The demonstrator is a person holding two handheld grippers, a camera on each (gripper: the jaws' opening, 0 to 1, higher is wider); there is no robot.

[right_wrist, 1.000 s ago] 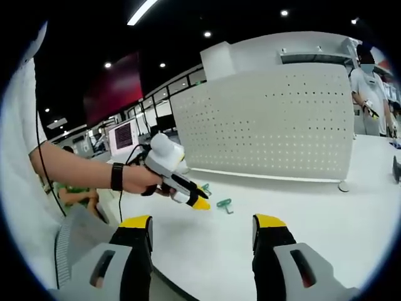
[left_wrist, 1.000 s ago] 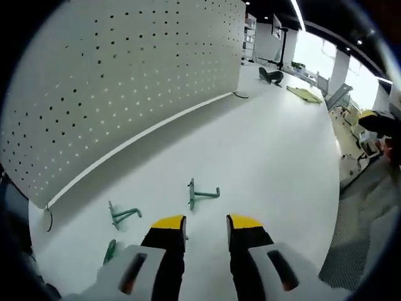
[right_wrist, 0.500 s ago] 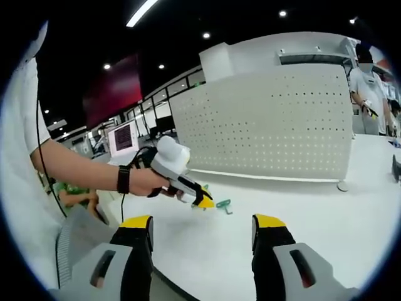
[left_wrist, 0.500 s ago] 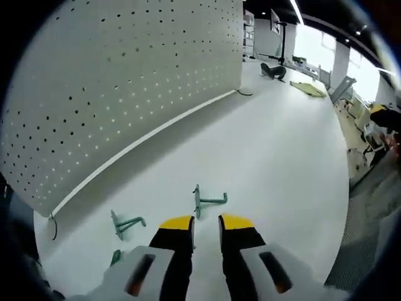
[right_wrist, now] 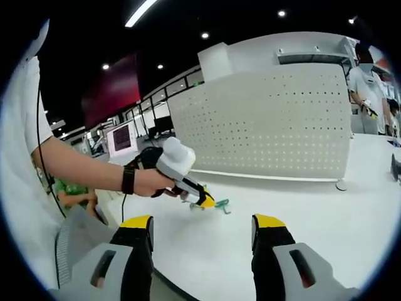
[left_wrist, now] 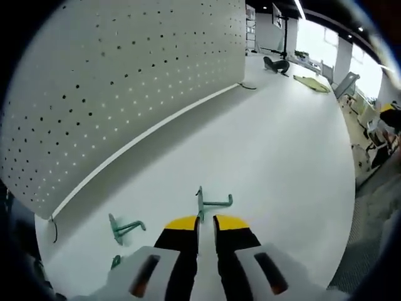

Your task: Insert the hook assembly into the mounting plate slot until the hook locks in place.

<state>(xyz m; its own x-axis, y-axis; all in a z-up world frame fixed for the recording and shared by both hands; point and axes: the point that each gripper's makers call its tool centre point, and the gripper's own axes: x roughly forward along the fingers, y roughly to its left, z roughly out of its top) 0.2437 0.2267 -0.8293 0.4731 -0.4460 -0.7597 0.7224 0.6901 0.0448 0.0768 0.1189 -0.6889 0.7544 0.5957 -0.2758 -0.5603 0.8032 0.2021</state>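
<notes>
Low over the white bench (left_wrist: 282,163), my left tongs (left_wrist: 205,221) are nearly closed, the yellow tips a narrow gap apart, right at the near end of a green hook (left_wrist: 212,202). Its stem runs away from the tips and its crossbar lies just ahead of them. I cannot tell whether the tips have the hook pinched or are only touching it. A second green hook (left_wrist: 123,227) lies to the left, well apart, with a scrap of another green piece (left_wrist: 115,261) nearer me. The pegboard (left_wrist: 119,81) stands upright along the back of the bench, some way beyond the hooks.

My right tongs (right_wrist: 203,229) hang wide open with nothing between them, well back from the work. From there I see my left tongs (right_wrist: 202,199) angled down onto the hook (right_wrist: 218,204), with the pegboard (right_wrist: 276,119) behind.

What worries me is the grip. The hook is thin wire lying flat, so the tips could close above it and slide off, or catch just one end so it swings when I lift. If it twists in the tongs, its prongs will not line up with the holes in the pegboard and it could jam or drop. I should also keep from nudging it sideways.
</notes>
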